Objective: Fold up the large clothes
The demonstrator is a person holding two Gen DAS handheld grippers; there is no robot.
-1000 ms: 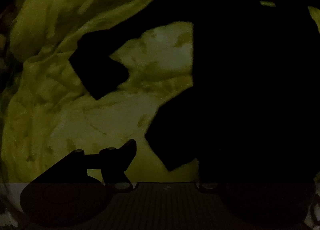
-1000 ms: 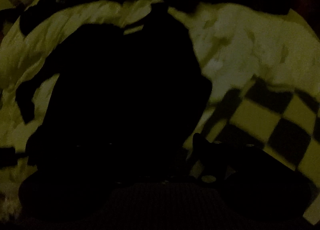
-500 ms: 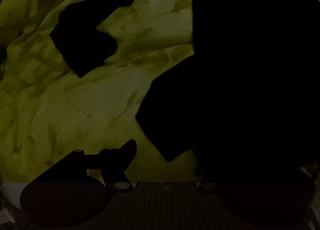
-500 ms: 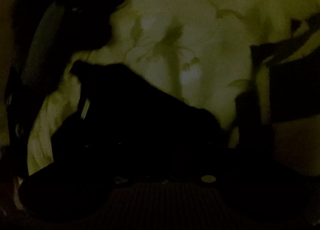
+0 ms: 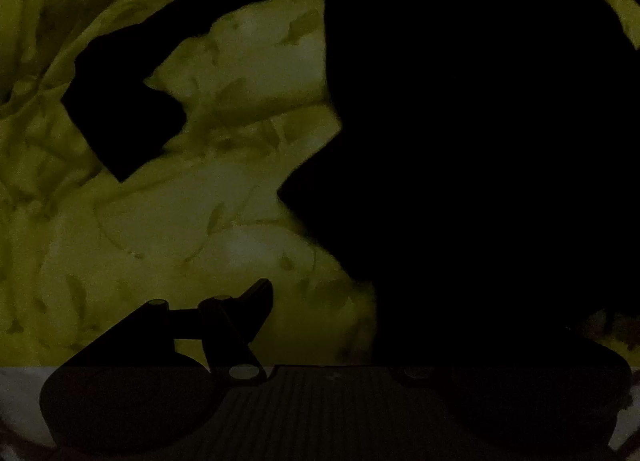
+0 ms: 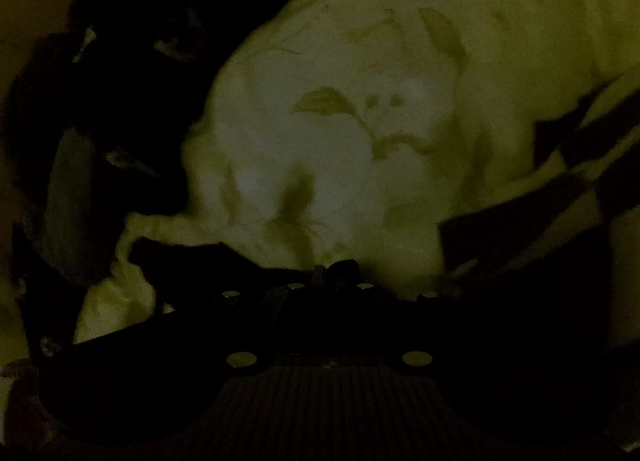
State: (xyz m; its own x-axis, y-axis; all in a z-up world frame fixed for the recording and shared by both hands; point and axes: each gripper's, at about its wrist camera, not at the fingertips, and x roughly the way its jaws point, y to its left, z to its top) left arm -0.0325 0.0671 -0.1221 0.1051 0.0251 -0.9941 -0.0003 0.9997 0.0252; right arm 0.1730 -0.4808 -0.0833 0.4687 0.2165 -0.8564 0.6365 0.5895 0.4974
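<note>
Across the right half of the left wrist frame there's a big black garment, basically a silhouette since the lighting is really dim. One sleeve sticks out toward the upper left of the frame, ending in a squared-off cuff. It's all lying on a pale bedsheet with a leafy print, pretty wrinkled. The left hand-held gripper sits at the bottom edge; its left finger is clear of the cloth, at lower center-left, while the right finger is lost in the black fabric at lower right. So the jaws look spread apart, with the garment's lower edge right at or over the right side, though I can't tell if it's touching.

Right wrist view is mostly that same leafy sheet filling the middle. The right hand-held gripper is at bottom center with its fingertips pressed together, closed. A dark strip of the garment runs from the left side of the frame into the tips, but it's too dark to tell whether it's actually pinched. A checkered blanket shows at the right edge.
</note>
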